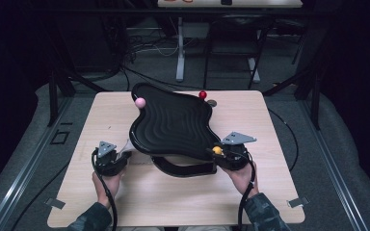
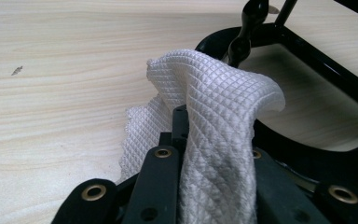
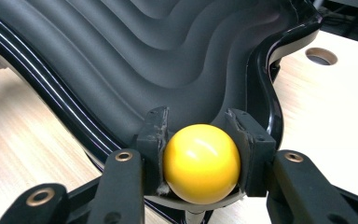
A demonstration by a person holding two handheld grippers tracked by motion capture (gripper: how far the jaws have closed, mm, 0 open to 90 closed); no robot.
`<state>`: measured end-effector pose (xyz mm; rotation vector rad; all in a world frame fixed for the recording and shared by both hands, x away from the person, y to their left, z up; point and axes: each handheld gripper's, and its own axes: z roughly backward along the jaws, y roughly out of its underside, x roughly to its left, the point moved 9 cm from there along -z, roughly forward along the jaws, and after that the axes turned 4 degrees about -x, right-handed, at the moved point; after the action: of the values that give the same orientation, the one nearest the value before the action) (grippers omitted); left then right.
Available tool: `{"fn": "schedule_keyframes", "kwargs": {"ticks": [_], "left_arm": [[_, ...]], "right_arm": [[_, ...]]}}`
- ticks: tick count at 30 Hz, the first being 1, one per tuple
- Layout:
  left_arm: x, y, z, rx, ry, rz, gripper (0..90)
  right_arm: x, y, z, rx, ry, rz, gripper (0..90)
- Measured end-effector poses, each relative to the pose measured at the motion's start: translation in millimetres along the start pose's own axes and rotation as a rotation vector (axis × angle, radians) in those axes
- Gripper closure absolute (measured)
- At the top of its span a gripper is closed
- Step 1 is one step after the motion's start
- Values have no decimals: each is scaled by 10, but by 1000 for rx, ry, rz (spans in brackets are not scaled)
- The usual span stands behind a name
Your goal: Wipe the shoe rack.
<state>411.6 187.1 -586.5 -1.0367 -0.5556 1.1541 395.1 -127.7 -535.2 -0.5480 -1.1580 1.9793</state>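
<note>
Your left gripper (image 1: 110, 155) sits on the near left of the table (image 1: 125, 202) with its jaws clamped together on a white cloth (image 2: 214, 135). The cloth is a waffle-textured wipe, its folded top rising above the jaws and curling over to the right, a scalloped edge hanging toward the wood. Just beyond it, in the left gripper view, runs the black frame (image 2: 307, 154) that carries the tray.

The tray (image 1: 173, 122) is a glossy black, wavy-edged dish with rippled contours inside, lying across the middle of the table. A pink ball (image 1: 139, 102) sits at its far left corner and a red ball (image 1: 202, 94) at its far right, beside a round hole (image 3: 321, 56) in the tabletop.

Your right gripper (image 1: 231, 154) is closed on the yellow ball (image 3: 201, 162), smooth and shiny, at the tray's near right corner, just over the rim.

Bare wood lies open left of the cloth, and along the near edge between your hands. No writing or labels can be read anywhere.
</note>
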Motion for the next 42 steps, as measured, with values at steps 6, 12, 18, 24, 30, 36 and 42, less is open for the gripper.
{"fn": "schedule_keyframes", "kwargs": {"ticks": [6, 12, 18, 24, 30, 36, 42], "left_arm": [[23, -11, 39, -8, -3, 10, 838], [23, -29, 84, -17, 0, 17, 838], [-9, -86, 105, -35, 14, 8, 838], [-88, -175, 153, -62, 37, 0, 835], [-209, -389, 217, -111, 83, -16, 831], [-344, -595, 212, -146, 133, -60, 830], [-429, -825, 254, -202, 156, -79, 832]], "right_arm": [[70, -17, -36, 1, -73, 29, 599], [20, -24, -56, -2, -107, 39, 598], [-140, -35, -49, 28, 29, 30, 590], [-232, -29, -64, 26, 113, 9, 597], [-231, -27, -65, 21, 114, 12, 598], [-233, -27, -68, 24, 113, 7, 598], [-233, -26, -69, 27, 107, 2, 598]]}}
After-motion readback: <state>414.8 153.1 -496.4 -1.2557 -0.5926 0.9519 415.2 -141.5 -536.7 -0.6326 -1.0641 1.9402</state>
